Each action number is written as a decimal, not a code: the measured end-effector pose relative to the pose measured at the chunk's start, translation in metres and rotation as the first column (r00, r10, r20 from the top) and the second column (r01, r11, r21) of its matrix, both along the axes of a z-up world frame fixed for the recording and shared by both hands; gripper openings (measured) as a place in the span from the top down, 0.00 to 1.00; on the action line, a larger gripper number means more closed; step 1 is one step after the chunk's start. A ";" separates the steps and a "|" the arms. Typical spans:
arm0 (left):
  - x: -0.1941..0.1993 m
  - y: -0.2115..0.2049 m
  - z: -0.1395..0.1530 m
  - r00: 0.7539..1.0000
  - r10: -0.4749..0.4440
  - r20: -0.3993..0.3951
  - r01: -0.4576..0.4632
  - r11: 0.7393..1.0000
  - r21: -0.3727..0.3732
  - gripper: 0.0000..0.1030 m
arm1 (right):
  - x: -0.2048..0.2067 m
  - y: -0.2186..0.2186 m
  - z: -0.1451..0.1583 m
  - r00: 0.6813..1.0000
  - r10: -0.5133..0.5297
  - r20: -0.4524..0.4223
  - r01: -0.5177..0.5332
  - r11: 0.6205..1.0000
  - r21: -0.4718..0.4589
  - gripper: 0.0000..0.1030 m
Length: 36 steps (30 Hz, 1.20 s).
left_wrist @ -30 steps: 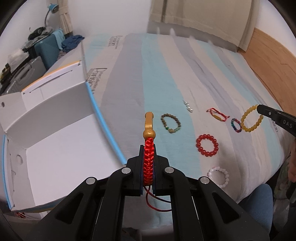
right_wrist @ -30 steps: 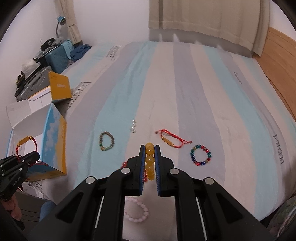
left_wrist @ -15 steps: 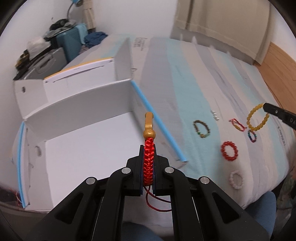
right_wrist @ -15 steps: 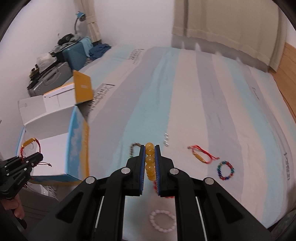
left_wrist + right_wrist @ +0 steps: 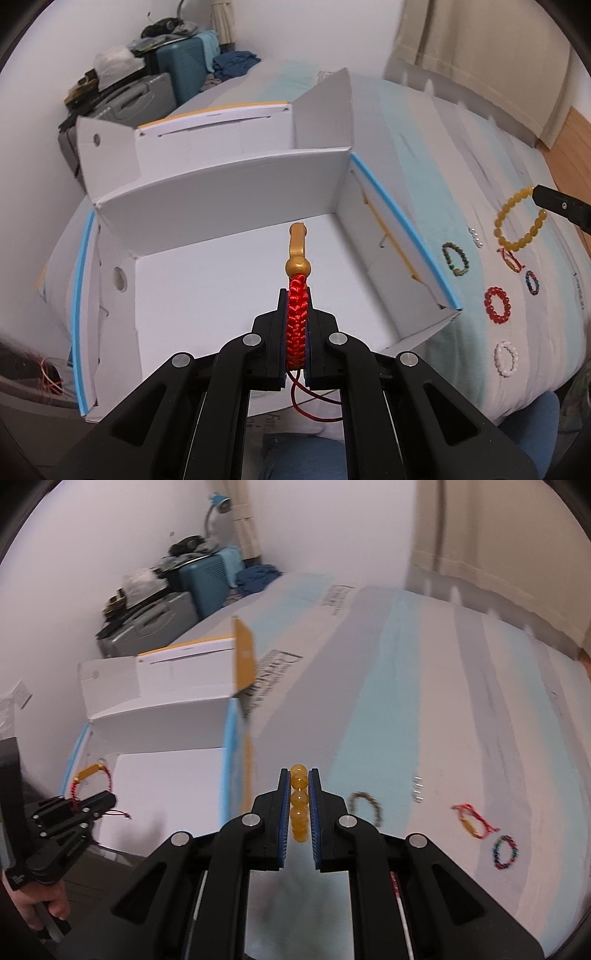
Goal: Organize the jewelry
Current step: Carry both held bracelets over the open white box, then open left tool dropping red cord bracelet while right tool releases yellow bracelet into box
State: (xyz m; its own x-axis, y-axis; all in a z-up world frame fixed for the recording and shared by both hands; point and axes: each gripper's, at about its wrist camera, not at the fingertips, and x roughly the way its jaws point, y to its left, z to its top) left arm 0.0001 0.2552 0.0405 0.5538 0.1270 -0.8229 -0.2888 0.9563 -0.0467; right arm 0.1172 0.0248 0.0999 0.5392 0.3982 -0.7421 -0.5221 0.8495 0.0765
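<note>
Both grippers have swung left since the earlier pics, so the white box point(image 5: 229, 295) now sits right under the left gripper point(image 5: 296, 328) & fills most of its view.

L gripper is clamped on the red woven bracelet point(image 5: 296, 321). Its gold bead end sticks up past the tips, above the box floor, and a thin red cord hangs down behind the jaws.

R gripper point(image 5: 299, 805) is clamped on the yellow bead bracelet point(image 5: 298, 801), held up over the bed point(image 5: 424, 709), just right of the box wall.

Ahead & right of the R gripper, lying on the bed: brown bead bracelet point(image 5: 365, 806), small pearl piece point(image 5: 417, 788), red string bracelet point(image 5: 472, 819), multicolor bead bracelet point(image 5: 505, 852). Far right of the L gripper: red bead bracelet point(image 5: 498, 304) and white bead bracelet point(image 5: 506, 359), near the bed edge.
</note>
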 end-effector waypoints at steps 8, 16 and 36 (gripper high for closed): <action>-0.008 0.026 -0.020 0.998 0.048 -0.030 -0.048 0.999 -0.020 0.96 | -0.022 0.072 -0.007 0.989 0.146 -0.009 -0.146 0.989 -0.012 0.92; -0.012 0.047 -0.042 0.994 0.085 -0.063 -0.087 0.995 -0.042 0.96 | -0.028 0.113 -0.029 0.979 0.195 -0.053 -0.196 0.980 -0.024 0.92; -0.012 0.069 -0.074 0.989 0.104 -0.104 -0.114 0.989 -0.099 0.95 | -0.029 0.146 -0.086 0.969 0.206 -0.136 -0.220 0.971 -0.097 0.91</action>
State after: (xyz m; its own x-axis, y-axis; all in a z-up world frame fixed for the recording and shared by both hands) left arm -0.0115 0.3243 -0.0332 0.4574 0.0924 -0.8844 -0.3988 0.9103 -0.1112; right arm 0.0880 0.1713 0.0141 0.3520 0.4059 -0.8434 -0.6843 0.7264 0.0640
